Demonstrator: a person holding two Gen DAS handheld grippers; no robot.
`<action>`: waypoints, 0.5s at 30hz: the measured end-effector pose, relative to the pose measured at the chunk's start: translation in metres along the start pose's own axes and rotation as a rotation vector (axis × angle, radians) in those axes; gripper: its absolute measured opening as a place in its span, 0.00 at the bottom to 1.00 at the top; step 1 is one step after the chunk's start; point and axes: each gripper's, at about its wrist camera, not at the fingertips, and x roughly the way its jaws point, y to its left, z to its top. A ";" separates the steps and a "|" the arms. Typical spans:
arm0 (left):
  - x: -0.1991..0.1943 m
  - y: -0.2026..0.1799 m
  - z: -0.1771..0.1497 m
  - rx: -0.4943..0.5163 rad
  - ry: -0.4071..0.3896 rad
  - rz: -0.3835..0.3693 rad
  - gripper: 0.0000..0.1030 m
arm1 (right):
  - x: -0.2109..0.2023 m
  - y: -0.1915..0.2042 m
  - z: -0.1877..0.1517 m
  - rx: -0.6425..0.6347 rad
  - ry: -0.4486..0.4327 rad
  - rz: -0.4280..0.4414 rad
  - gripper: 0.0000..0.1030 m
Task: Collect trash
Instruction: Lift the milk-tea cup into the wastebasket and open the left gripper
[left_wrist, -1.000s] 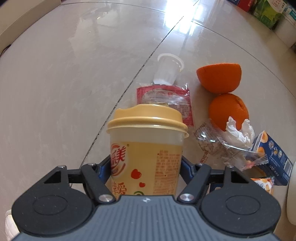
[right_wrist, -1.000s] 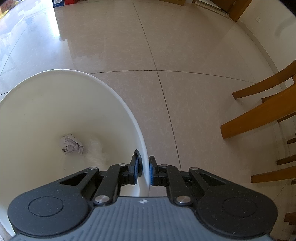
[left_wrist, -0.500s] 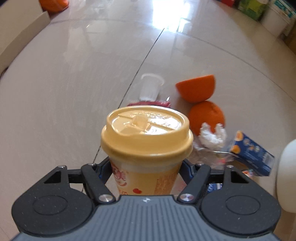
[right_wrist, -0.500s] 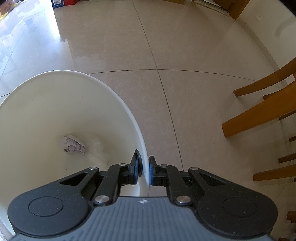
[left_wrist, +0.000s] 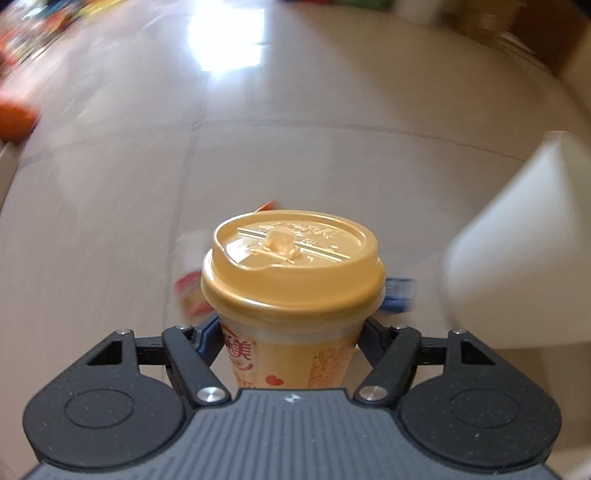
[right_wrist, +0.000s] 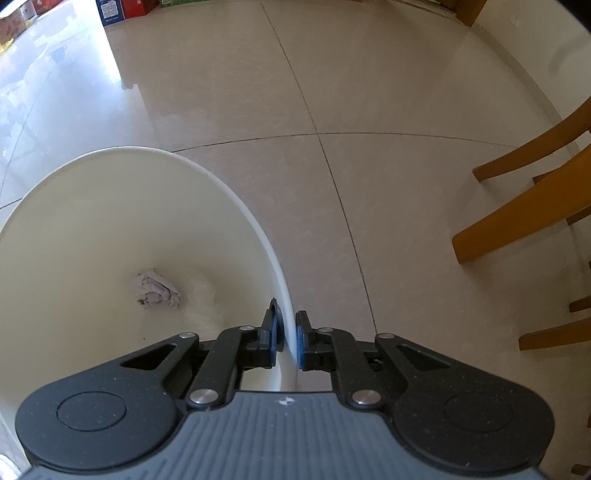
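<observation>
the left gripper (left_wrist: 290, 336) is clamped round one yellow drink cup (left_wrist: 291, 295), held upright and off the tiled floor (left_wrist: 147, 184); only the left wrist view shows it. its tan lid (left_wrist: 293, 258) is on, and the side carries red chinese characters, red hearts and a block of fine print too small to read. past the cup that view is smeared: a red-and-white wrapper (left_wrist: 188, 291) to its left, something blue (left_wrist: 399, 295) to its right, an orange blob (left_wrist: 14, 118) far left, none of them clear enough to name. the white bin (left_wrist: 517, 258) shows there as a blurred wall on the right.

only the right wrist view looks into that bin (right_wrist: 129, 221): one crumpled tissue (right_wrist: 157, 290) lies on its bottom. the right gripper (right_wrist: 290, 339) is pinched tight on the bin's rim, one finger inside, one outside. wooden chair legs (right_wrist: 524, 218) stand to the right, and coloured boxes (right_wrist: 122, 9) sit far back with lettering i cannot read.
</observation>
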 end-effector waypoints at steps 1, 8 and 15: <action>-0.013 -0.011 0.007 0.033 -0.012 -0.023 0.69 | 0.000 0.000 0.000 -0.001 0.000 0.000 0.12; -0.084 -0.096 0.054 0.252 -0.071 -0.146 0.69 | 0.001 0.006 -0.002 -0.029 -0.006 -0.024 0.12; -0.113 -0.174 0.078 0.366 -0.082 -0.261 0.69 | 0.000 0.011 -0.002 -0.023 0.002 -0.037 0.12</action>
